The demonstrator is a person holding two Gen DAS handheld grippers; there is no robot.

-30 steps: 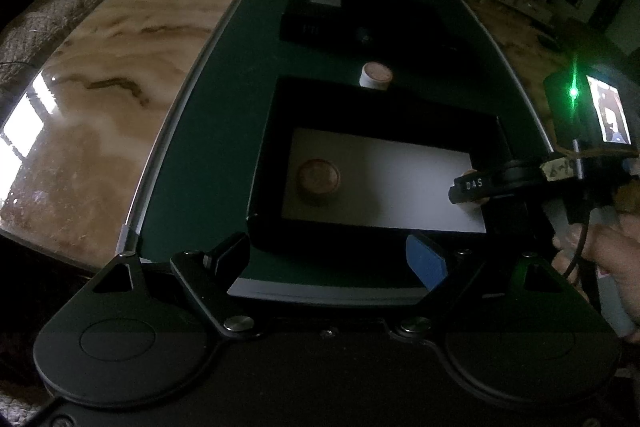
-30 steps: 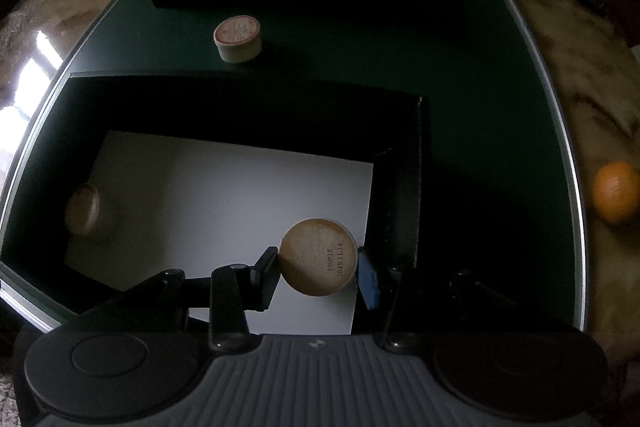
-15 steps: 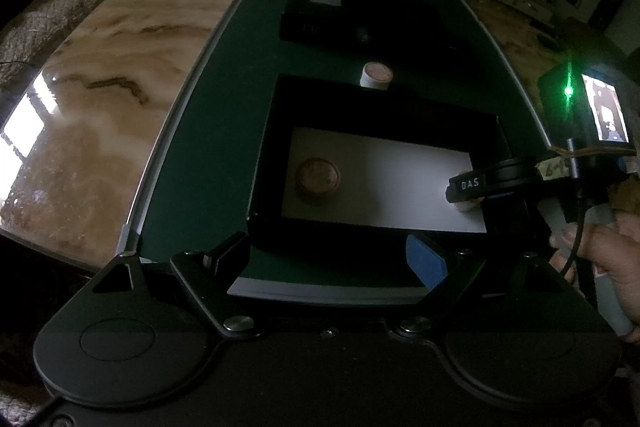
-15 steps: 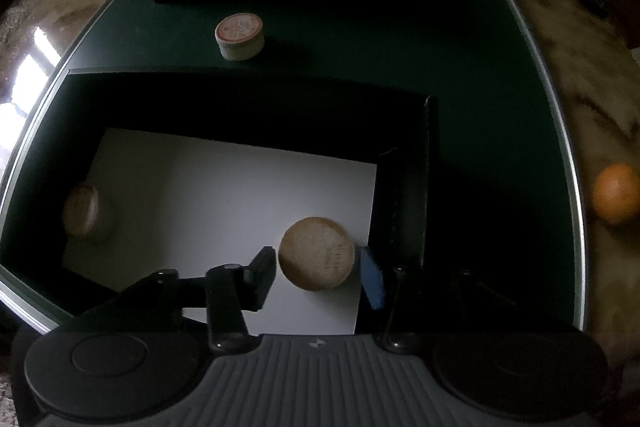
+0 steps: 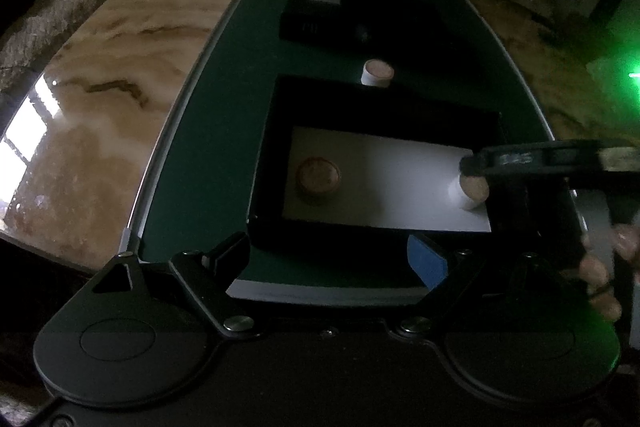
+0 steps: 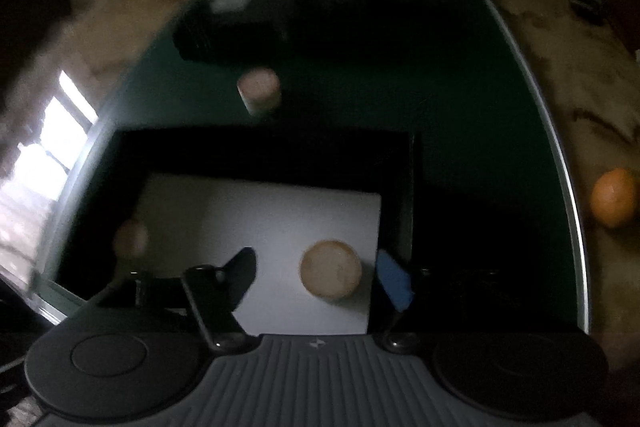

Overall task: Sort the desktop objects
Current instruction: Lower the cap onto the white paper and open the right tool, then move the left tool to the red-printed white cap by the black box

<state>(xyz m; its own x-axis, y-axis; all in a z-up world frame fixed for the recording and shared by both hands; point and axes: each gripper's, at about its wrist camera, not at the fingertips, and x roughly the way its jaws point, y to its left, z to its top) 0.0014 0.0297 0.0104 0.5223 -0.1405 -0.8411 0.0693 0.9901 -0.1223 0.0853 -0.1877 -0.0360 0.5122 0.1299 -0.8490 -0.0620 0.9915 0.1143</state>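
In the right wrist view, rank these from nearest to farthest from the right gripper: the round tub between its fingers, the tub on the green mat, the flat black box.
1. Round tan-lidded tub, between the open fingers, in the tray.
2. White round tub, on the green mat beyond the tray.
3. Flat black box, farthest back.

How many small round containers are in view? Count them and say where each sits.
3. One lies at the left of the black tray, one at the tray's right end under the right gripper, and one stands on the green mat beyond the tray.
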